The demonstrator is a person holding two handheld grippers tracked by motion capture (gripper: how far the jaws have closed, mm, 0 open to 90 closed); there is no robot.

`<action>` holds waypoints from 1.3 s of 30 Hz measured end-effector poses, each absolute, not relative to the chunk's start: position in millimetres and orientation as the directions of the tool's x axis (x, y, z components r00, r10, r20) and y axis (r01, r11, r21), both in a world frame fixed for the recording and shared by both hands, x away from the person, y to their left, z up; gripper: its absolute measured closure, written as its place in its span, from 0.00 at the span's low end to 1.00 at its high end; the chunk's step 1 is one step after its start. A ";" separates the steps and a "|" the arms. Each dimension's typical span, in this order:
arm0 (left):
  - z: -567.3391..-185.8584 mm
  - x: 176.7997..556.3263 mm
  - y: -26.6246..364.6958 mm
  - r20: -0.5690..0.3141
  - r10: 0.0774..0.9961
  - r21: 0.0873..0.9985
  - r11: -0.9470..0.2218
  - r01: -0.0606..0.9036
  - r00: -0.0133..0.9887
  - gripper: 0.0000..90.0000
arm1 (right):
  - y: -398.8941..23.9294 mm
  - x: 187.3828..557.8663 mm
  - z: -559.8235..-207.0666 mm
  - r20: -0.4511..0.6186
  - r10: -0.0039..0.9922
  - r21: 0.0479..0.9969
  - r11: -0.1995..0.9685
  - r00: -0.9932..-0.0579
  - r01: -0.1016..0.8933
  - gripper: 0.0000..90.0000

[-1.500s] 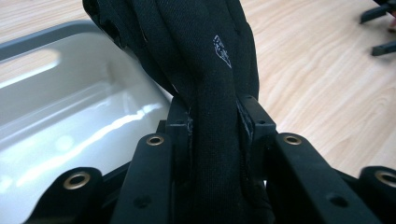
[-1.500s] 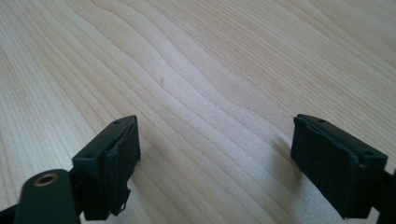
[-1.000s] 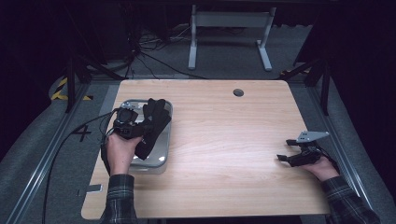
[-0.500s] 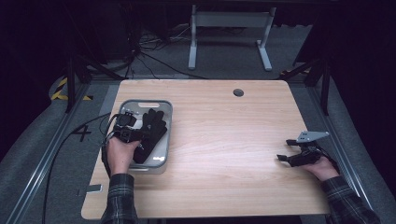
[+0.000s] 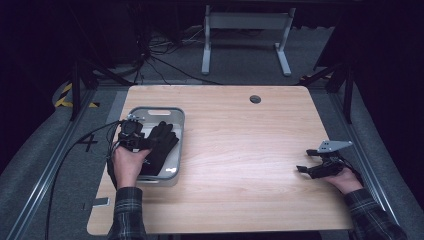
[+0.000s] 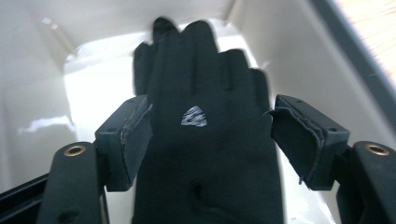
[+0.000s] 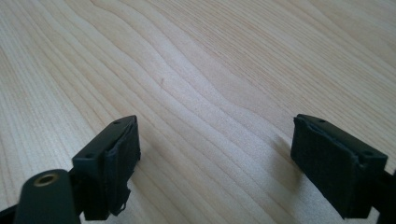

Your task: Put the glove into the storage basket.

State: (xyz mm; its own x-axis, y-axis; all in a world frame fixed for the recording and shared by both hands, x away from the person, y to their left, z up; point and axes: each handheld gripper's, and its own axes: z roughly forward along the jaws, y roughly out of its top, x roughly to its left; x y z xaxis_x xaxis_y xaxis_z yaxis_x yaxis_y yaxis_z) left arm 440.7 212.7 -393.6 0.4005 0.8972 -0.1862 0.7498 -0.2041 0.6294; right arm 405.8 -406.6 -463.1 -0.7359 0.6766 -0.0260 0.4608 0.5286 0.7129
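Lowered since the earlier frames: black glove, once lifted above the grey tray, now flat inside it; left gripper jaws just opening, glove between them.

High view: left gripper over the tray's near-left part; right gripper well right of the tray, idle on the wooden table.

Left gripper view: jaws spread, right pad clear of the glove, left pad at its edge; tray wall beyond.

Right gripper view: jaws wide apart over bare wood, nothing between.

Step judged: release of glove into tray. Next: withdrawing up and back, clear of fabric.
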 end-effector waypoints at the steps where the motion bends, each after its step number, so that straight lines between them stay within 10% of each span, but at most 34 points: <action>1: -391.6 440.0 207.6 -0.179 0.895 0.633 -0.214 0.744 0.409 0.30 | -406.7 405.9 -463.2 -0.026 0.676 0.713 0.529 -0.737 0.460 0.18; 39: -412.1 372.6 28.5 -0.159 0.675 0.697 -0.440 0.566 0.721 0.23 | -406.1 405.4 -463.3 -0.026 0.665 0.712 0.536 -0.747 0.453 0.17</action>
